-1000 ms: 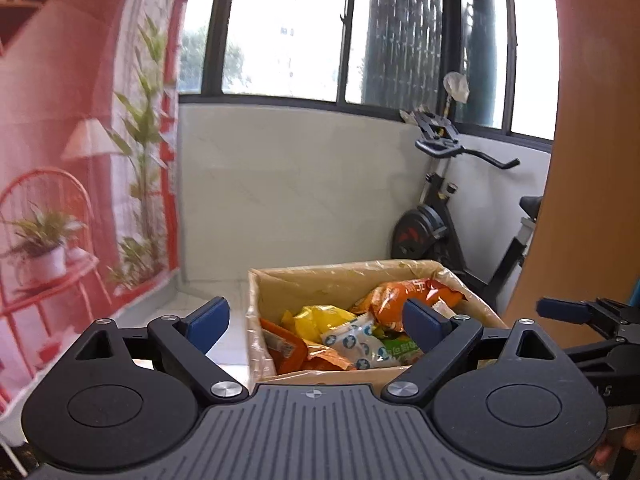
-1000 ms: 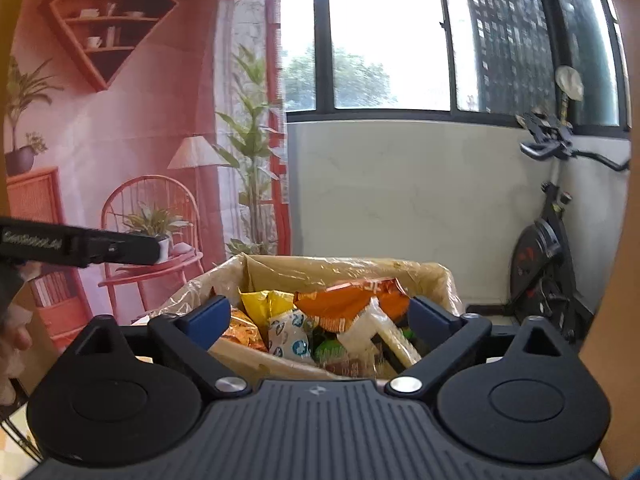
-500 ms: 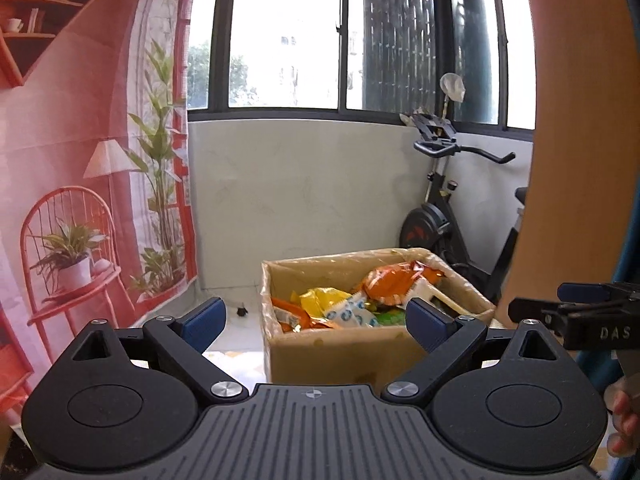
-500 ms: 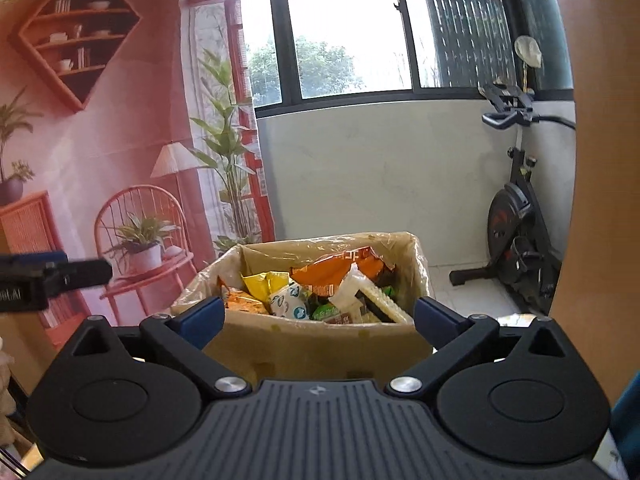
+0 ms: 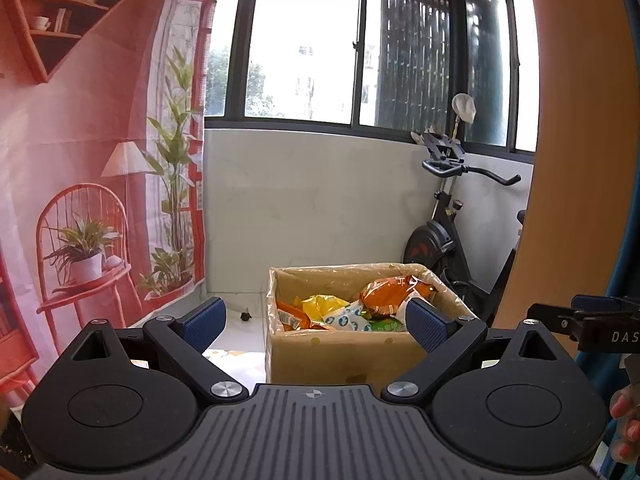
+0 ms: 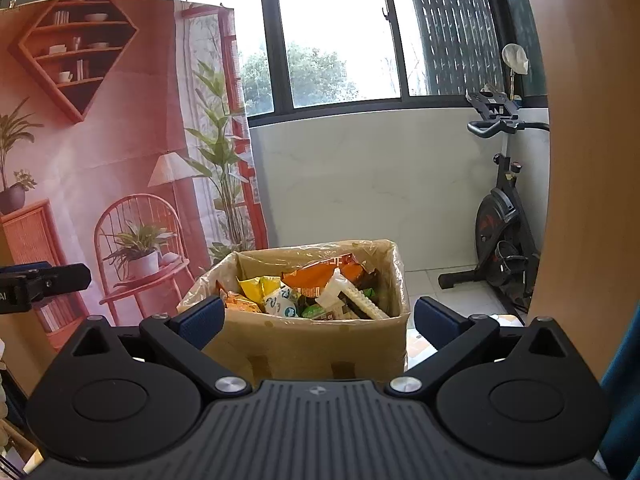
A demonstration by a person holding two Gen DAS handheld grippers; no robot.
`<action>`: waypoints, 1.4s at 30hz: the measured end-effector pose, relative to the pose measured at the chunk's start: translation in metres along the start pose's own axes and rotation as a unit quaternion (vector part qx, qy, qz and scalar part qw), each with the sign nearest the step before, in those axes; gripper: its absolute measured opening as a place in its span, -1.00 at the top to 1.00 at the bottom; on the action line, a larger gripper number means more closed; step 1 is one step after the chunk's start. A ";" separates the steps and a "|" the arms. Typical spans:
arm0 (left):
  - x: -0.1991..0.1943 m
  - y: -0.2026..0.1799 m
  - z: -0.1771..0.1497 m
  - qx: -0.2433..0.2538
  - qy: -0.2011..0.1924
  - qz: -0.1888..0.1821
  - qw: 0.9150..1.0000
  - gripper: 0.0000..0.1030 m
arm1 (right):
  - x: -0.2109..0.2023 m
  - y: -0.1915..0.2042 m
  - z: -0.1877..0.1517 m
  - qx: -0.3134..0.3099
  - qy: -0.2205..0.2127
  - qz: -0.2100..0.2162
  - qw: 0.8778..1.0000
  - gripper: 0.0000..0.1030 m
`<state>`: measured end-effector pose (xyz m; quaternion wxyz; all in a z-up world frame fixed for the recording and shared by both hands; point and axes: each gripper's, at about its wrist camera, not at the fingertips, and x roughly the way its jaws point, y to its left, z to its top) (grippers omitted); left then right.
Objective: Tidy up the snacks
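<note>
An open brown cardboard box (image 5: 344, 354) lined with clear plastic film stands on the pale floor ahead of both grippers, filled to its rim with snack packets (image 6: 308, 292): an orange bag (image 5: 390, 294) on top, a yellow bag (image 5: 320, 304) beside it, white-and-blue and green packs between; the box's near wall faces the cameras, its top edge unobstructed from above. The left gripper (image 5: 316, 320) hangs short of the box with its blue-padded fingers (image 5: 202, 322) spread wide and nothing between them; the right gripper (image 6: 316, 318) does likewise, its jaws having just widened to full spread, its fingers (image 6: 200, 320) framing the box's near corners without touching them. Free floor lies to the left of the box, up to a hanging red printed backdrop (image 6: 100, 140) showing shelves, a chair and plants; behind the box a white low wall (image 5: 304, 208) under dark-framed windows (image 5: 304, 48) closes the space. To the right a black exercise bike (image 6: 504, 216) stands near the box, and a curved orange-brown wooden panel (image 5: 576, 140) crowds the right edge of both views, narrowing the room on that side. In the left wrist view the other gripper's black arm (image 5: 592, 322) juts in from the right above a person's fingertips (image 5: 624, 420); a patterned surface edge (image 5: 236, 360) shows just below the box.
</note>
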<state>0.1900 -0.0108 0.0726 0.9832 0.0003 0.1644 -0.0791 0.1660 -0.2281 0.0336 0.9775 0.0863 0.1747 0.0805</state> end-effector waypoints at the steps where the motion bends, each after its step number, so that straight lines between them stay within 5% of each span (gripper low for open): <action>1: 0.000 0.000 0.000 0.000 0.002 0.001 1.000 -0.90 | -0.002 0.000 0.001 0.000 -0.002 -0.001 1.000 -1.00; 42: -0.002 0.003 -0.004 -0.025 0.022 0.016 0.999 -0.90 | -0.009 0.002 0.003 0.003 -0.008 -0.008 1.000 -1.00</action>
